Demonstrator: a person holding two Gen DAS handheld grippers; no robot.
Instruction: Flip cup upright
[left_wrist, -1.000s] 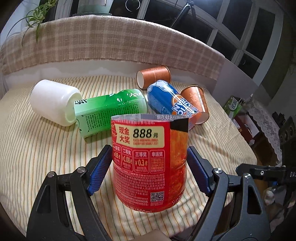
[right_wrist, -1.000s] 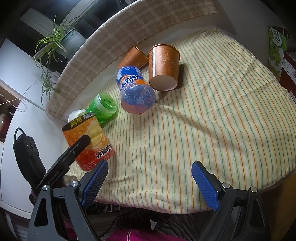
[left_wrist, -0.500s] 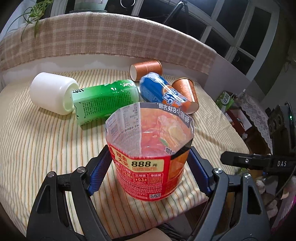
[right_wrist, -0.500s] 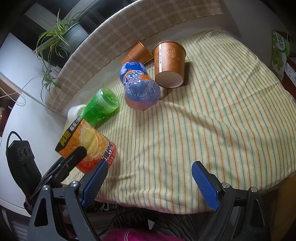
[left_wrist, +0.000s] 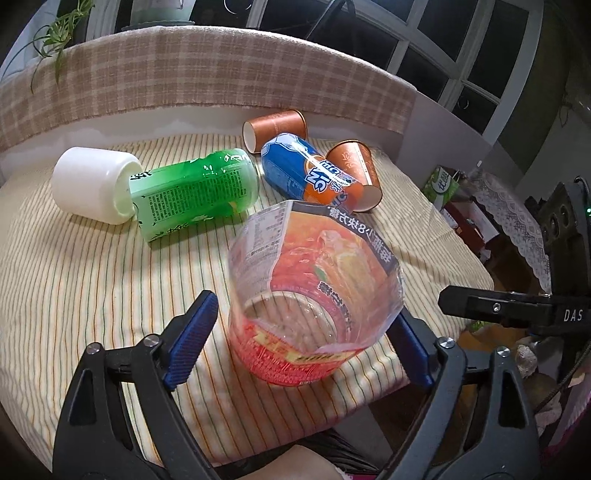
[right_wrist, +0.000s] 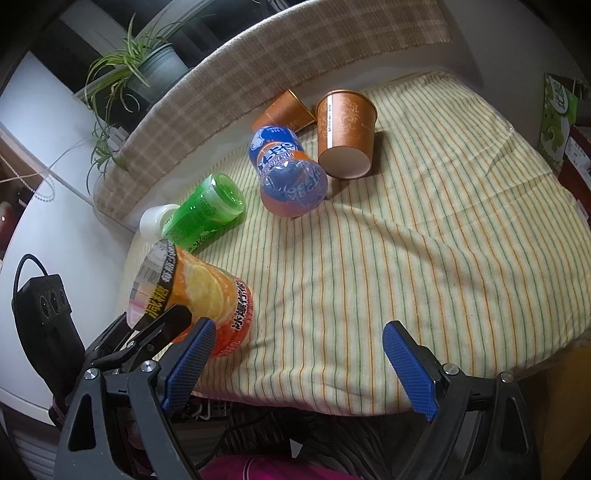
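Observation:
A red-orange cut-bottle cup (left_wrist: 314, 314) stands upright, mouth up, on the striped tablecloth (left_wrist: 74, 266) near its front edge. My left gripper (left_wrist: 301, 336) is open, its blue pads (left_wrist: 190, 332) on either side of the cup with a gap on the left. The cup also shows in the right wrist view (right_wrist: 199, 291), at the cloth's left front corner. My right gripper (right_wrist: 299, 365) is open and empty above the cloth's front edge.
Lying on their sides behind the cup are a white cup (left_wrist: 92, 184), a green cup (left_wrist: 192, 192), a blue-orange cup (left_wrist: 306, 173) and two brown paper cups (left_wrist: 275, 127) (left_wrist: 354, 177). A checked backrest (left_wrist: 221, 74) lines the far edge. A spider plant (right_wrist: 136, 70) stands behind it.
The left gripper has tipped the cup from side-on to mouth-up and set it on the cloth. Its jaws have widened off the cup. The right gripper has barely moved.

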